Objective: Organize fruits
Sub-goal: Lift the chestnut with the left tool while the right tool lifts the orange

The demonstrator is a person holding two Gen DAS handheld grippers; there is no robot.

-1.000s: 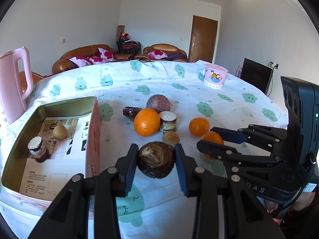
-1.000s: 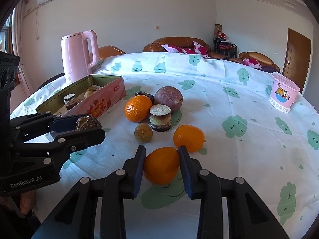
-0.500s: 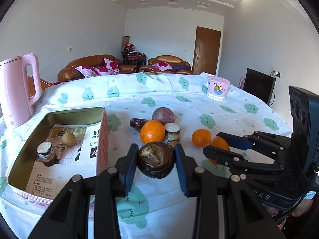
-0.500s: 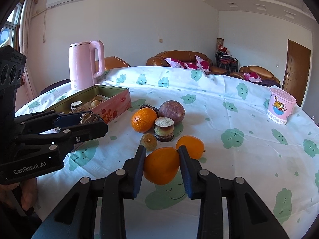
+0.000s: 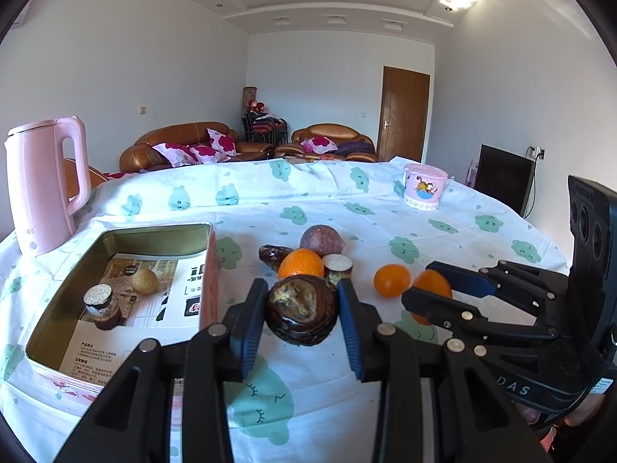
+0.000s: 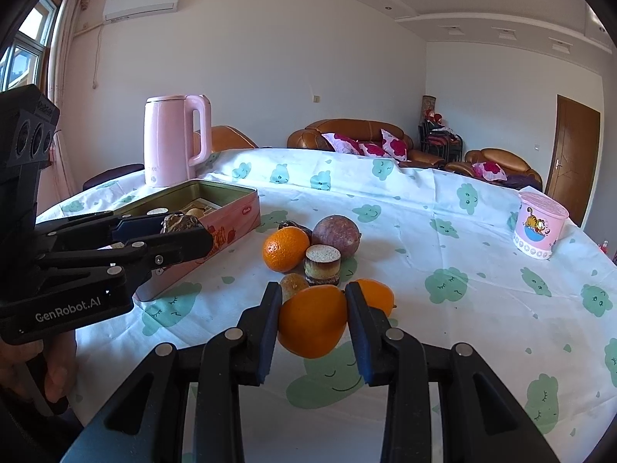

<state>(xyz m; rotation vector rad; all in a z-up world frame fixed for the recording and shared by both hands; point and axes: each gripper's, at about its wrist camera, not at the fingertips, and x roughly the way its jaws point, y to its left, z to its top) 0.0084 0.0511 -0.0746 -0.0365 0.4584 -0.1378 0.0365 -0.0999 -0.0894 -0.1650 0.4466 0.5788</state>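
Left wrist view: the left gripper is clamped on a dark brown wrinkled fruit, held clear above the tablecloth. The pink tin lies to the left of this gripper and a little ahead, its long side running away from the camera toward the table's far edge, beside the pink kettle. This hand looks the nearer of the two to the tin, so the coming move is probably a sideways carry to the left over the near wall. Inside the tin, on printed paper, sit a small round yellowish fruit and a short brown cylinder piece. The right gripper shows at the right, closed on an orange fruit.

Right wrist view: the right gripper pinches the orange fruit between its blue pads, above the cloth. The tin stands ahead and to the left, beyond the left gripper, which is between them. Left on the cloth near the middle: an orange, a purple round fruit, a cut cylinder piece, a small brownish fruit, another orange and a dark piece behind. A pink cup stands by the table's right edge.
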